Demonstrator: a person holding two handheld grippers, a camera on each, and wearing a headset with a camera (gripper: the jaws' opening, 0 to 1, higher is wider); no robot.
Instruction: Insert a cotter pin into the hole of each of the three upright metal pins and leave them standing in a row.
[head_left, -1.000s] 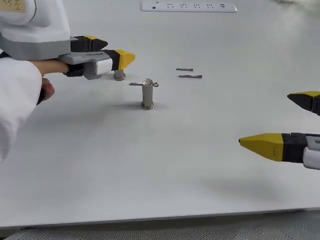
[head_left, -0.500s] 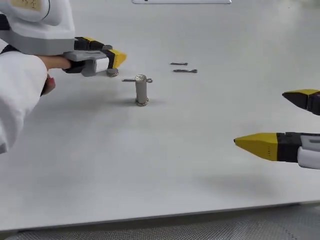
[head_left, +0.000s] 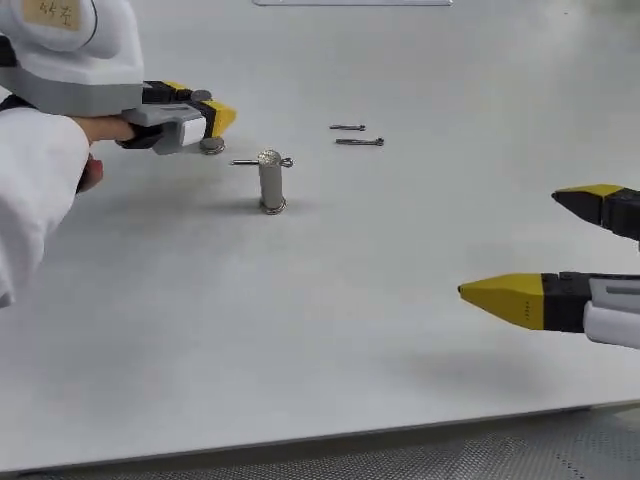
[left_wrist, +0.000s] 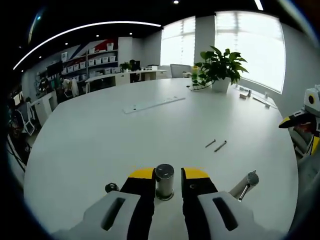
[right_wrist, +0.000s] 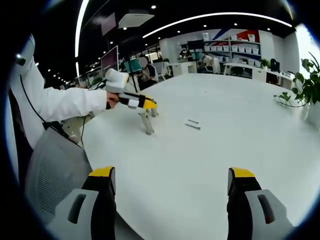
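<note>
My left gripper (head_left: 212, 105) is at the far left with its jaws narrowly open on either side of a bare upright metal pin (left_wrist: 164, 181); a thin gap shows beside the pin. In the head view just the pin's base (head_left: 211, 146) peeks out under the jaws. A second upright pin (head_left: 270, 180) stands to its right with a cotter pin through its head. Two loose cotter pins (head_left: 347, 127) (head_left: 360, 142) lie farther back. My right gripper (head_left: 508, 243) hovers wide open at the right, holding nothing.
A white power strip (left_wrist: 152, 104) lies across the far side of the white table (head_left: 330, 330). A small dark round thing (left_wrist: 111, 188) sits just left of my left jaw. A potted plant (left_wrist: 220, 67) stands at the far edge.
The left gripper's jaws have narrowed around the bare pin, which has stayed in place. The head camera shifted a little; the right gripper holds its pose.
</note>
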